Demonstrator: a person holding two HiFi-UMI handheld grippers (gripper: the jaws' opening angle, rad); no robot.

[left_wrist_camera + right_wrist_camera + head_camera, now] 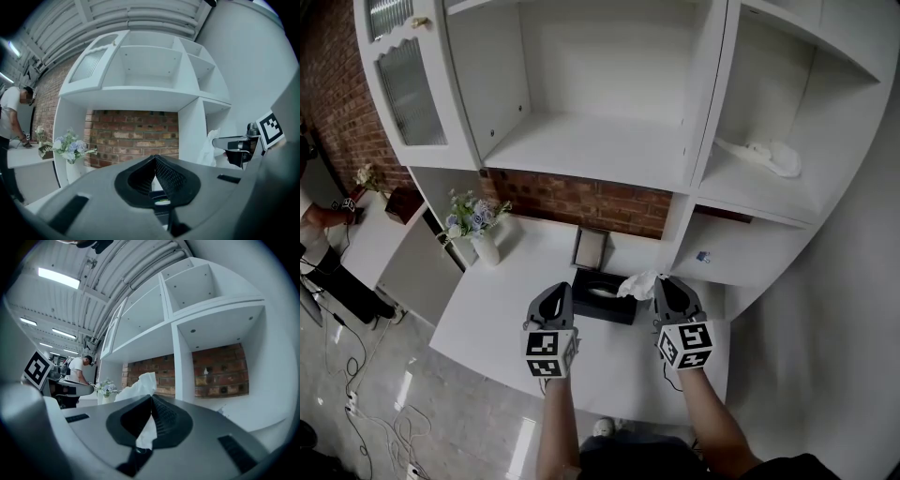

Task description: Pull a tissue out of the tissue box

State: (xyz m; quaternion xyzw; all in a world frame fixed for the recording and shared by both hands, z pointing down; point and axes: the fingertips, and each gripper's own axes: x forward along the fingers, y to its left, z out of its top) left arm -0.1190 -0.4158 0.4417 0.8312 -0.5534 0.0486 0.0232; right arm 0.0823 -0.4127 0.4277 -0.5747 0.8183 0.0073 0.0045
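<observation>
The black tissue box (602, 296) lies on the white table (506, 309) between my two grippers. A white tissue (638, 284) hangs just right of the box, above its right end, pinched in my right gripper (660, 285). In the right gripper view the tissue (140, 386) sticks up past the shut jaws and trails down behind them. My left gripper (563, 292) hovers at the box's left end, shut, with nothing between its fingers (166, 176). In the left gripper view the tissue (208, 148) and the right gripper (234, 142) show at the right.
A vase of flowers (476, 225) stands at the table's back left. A small grey frame (589, 247) leans behind the box. White shelving (600, 150) rises behind; a white cloth (767, 155) lies on a right shelf. A person (313, 221) stands far left.
</observation>
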